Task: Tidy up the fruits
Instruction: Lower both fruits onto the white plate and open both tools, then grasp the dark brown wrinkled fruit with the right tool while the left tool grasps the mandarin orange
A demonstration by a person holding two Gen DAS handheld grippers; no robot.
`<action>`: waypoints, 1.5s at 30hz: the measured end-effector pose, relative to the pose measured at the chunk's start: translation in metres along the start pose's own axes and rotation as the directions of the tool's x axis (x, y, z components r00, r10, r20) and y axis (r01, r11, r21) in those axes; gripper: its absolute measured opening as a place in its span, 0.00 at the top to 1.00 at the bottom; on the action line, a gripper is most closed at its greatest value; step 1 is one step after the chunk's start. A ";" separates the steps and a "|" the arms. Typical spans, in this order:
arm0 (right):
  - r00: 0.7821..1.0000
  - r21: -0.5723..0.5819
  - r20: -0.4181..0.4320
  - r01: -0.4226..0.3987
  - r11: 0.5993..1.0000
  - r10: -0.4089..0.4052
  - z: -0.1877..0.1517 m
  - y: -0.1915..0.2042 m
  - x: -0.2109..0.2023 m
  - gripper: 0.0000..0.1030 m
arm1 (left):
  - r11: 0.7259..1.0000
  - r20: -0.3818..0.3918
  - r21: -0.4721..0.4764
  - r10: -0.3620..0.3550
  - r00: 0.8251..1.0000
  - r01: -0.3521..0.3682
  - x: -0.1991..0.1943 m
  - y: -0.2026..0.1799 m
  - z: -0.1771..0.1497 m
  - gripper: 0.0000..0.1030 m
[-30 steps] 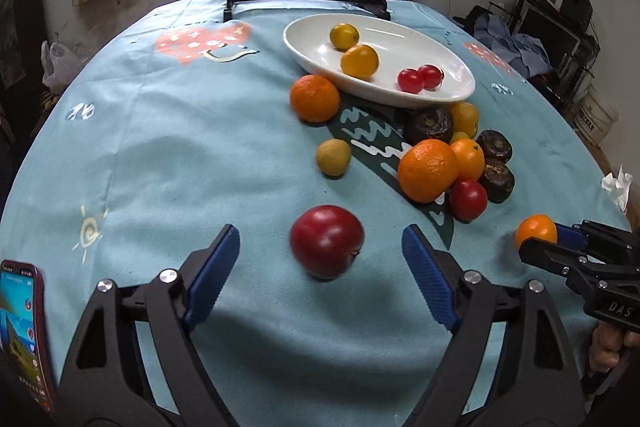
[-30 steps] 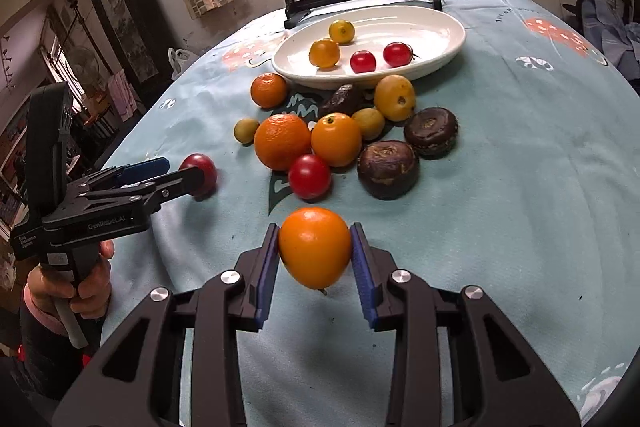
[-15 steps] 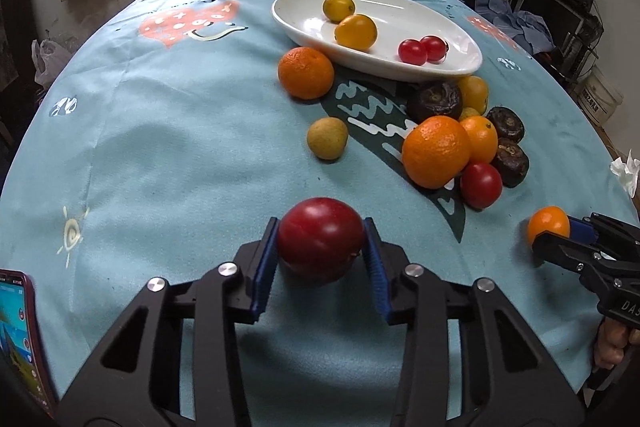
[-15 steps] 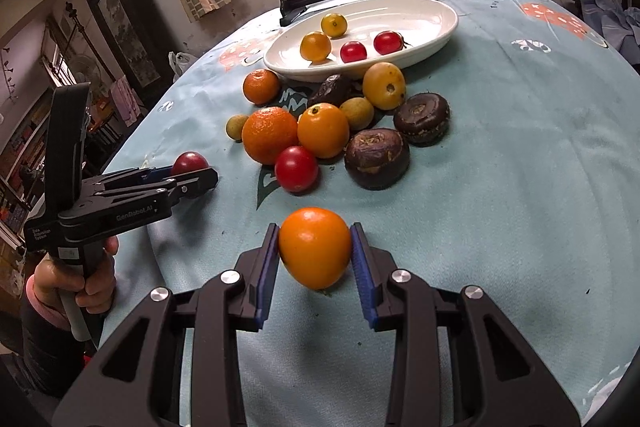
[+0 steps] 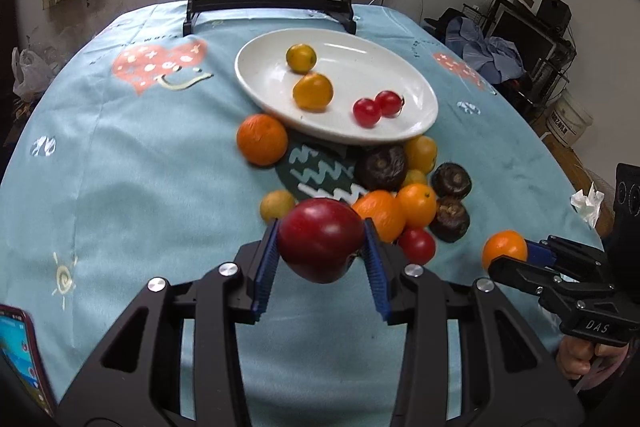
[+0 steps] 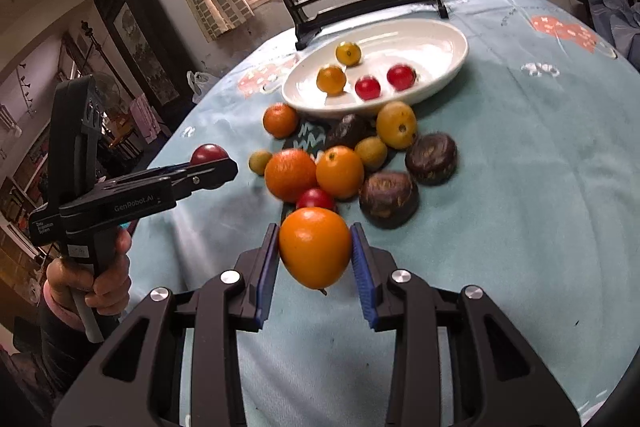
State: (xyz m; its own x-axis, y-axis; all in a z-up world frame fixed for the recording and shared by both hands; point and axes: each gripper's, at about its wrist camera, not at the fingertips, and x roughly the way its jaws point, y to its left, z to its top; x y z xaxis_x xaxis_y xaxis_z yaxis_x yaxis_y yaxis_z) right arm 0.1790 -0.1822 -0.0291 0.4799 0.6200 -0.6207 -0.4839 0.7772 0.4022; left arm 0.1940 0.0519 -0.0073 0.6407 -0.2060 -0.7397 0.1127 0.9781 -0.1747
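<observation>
On the tabletop (image 5: 120, 187), two yellow fruits (image 5: 313, 91) and two tomatoes (image 5: 367, 112) are being held by a white dish (image 5: 400, 75); an apple (image 5: 320, 239) is being gripped by the left hand-held gripper (image 5: 320, 259), an orange (image 6: 315, 247) by the right hand-held gripper (image 6: 315, 263).

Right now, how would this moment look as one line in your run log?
left gripper: shut on red fruit | right gripper: shut on orange fruit | white plate: four small fruits | next: probably plate

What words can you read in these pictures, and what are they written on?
"GenRobot.AI": side of the left tongs, seen from the right wrist.
"DAS": body of the right tongs, seen from the left wrist.
Small white label on the left tongs' body: too small to read.
Dark writing on the tablecloth by the stand: too blurred.
</observation>
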 end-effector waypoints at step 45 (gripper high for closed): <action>0.984 -0.074 -0.005 0.178 0.981 -0.179 0.026 -0.019 0.016 0.61 | 0.992 0.072 -0.018 0.125 0.990 -0.124 0.004 -0.013 0.006 0.11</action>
State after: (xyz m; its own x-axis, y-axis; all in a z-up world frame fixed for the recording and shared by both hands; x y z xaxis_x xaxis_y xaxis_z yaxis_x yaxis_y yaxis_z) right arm 0.2150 -0.1837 -0.0293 0.5552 0.4705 -0.6858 -0.4439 0.8650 0.2340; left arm 0.1996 0.0389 -0.0045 0.7029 -0.0794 -0.7068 0.0185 0.9955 -0.0934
